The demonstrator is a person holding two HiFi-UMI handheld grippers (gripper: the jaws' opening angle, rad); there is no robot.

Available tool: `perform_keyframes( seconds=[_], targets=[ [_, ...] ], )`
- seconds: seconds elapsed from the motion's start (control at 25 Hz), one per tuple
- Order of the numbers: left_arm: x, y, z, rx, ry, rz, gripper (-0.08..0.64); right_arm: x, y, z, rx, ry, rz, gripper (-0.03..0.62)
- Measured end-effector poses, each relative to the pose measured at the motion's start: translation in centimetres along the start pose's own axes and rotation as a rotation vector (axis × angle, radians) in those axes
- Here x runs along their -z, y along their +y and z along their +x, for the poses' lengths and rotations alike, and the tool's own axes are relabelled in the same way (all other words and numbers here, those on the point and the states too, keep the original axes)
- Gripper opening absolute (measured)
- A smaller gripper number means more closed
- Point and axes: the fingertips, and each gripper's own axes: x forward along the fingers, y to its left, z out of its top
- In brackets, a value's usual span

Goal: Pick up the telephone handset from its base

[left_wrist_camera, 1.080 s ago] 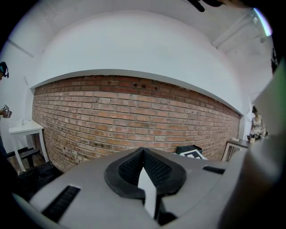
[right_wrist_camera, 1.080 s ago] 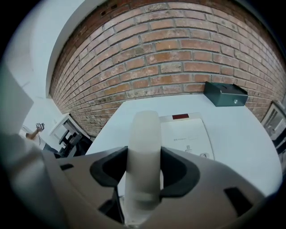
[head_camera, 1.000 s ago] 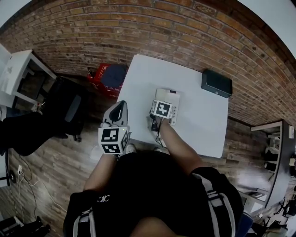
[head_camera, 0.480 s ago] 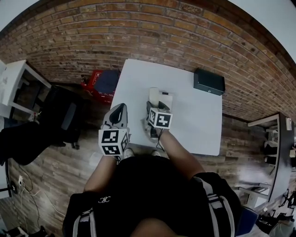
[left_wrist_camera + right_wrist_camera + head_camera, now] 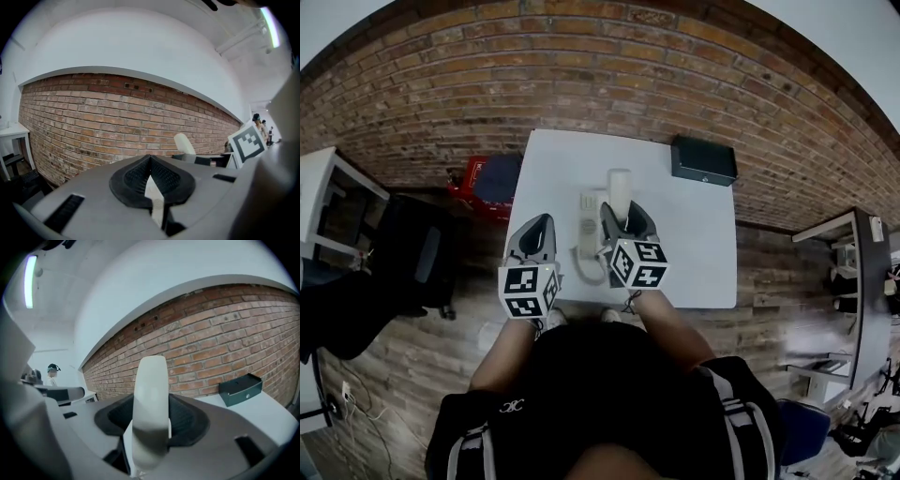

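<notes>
Lift step looks done: right gripper [image 5: 622, 217] clenched on the handset [image 5: 620, 187], upright and clear of its base [image 5: 587, 225] toward the table [image 5: 703, 258] left edge; left gripper [image 5: 538, 234] jaws together, holding nothing; next, probably hold steady and mind the cord [image 5: 581, 270].

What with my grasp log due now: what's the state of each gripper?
Left gripper: closed, nothing between its jaws.
Right gripper: closed on the off-white plastic telephone handset.
</notes>
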Motion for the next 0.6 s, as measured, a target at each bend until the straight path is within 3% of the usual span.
perform_keyframes(
  seconds=[0.24,0.6],
  targets=[
    [-0.6,-2.2,1.3,0.043,-0.017,0.014,0.001,-3.8,-2.0,-3.8,0.037,-0.150,-0.004,0.202],
    [-1.2,-4.8,2.4,0.084,-0.045,0.034,0.002,-4.3,-4.6,-7.0,0.095,-0.195,0.022,0.202]
  ],
)
